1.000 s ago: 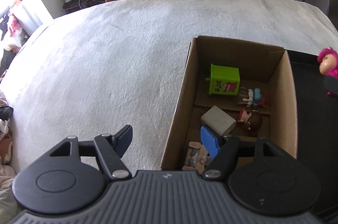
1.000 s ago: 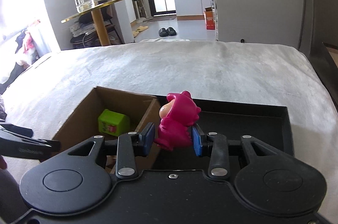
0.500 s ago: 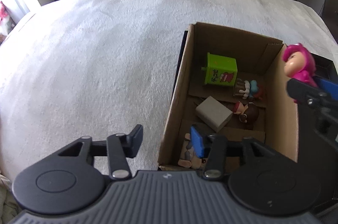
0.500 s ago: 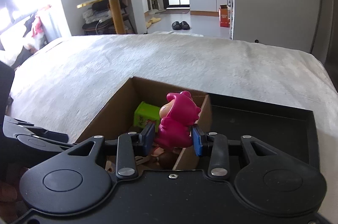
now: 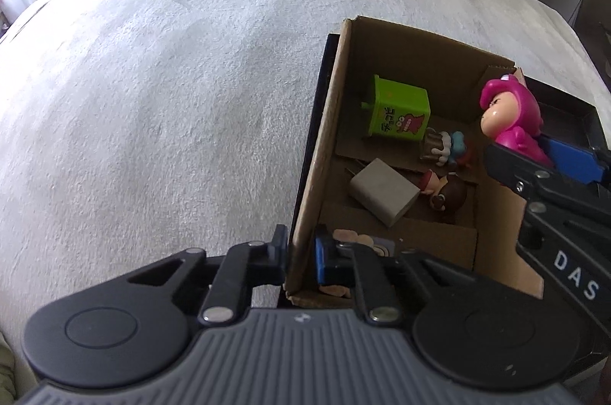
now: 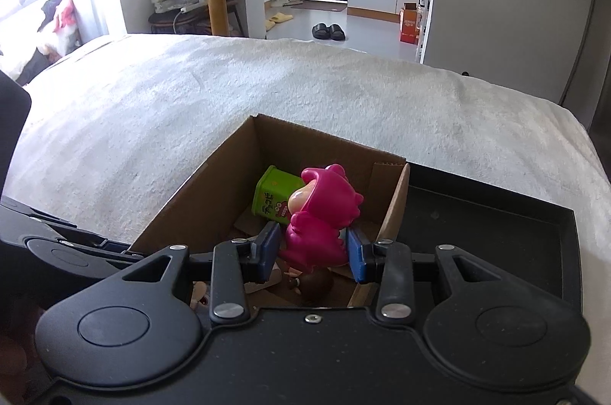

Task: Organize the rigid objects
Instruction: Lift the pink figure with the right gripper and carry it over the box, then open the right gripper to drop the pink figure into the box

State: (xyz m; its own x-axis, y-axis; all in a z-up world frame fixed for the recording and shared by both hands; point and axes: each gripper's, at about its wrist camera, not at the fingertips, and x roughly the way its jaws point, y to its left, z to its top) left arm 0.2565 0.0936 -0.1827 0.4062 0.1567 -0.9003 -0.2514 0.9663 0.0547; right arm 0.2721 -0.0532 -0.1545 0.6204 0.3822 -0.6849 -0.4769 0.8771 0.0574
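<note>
Our left gripper is closing, its jaws straddling the near left wall of the cardboard box, one finger outside, the blue pad inside, the wall between them. Our right gripper pinches the pink figurine at its lower body, holding it above the open box. Down inside we see a green cube toy, a grey block, and a brown-haired doll lying loose. The box sits on the white blanket, right beside a black tray.
</note>
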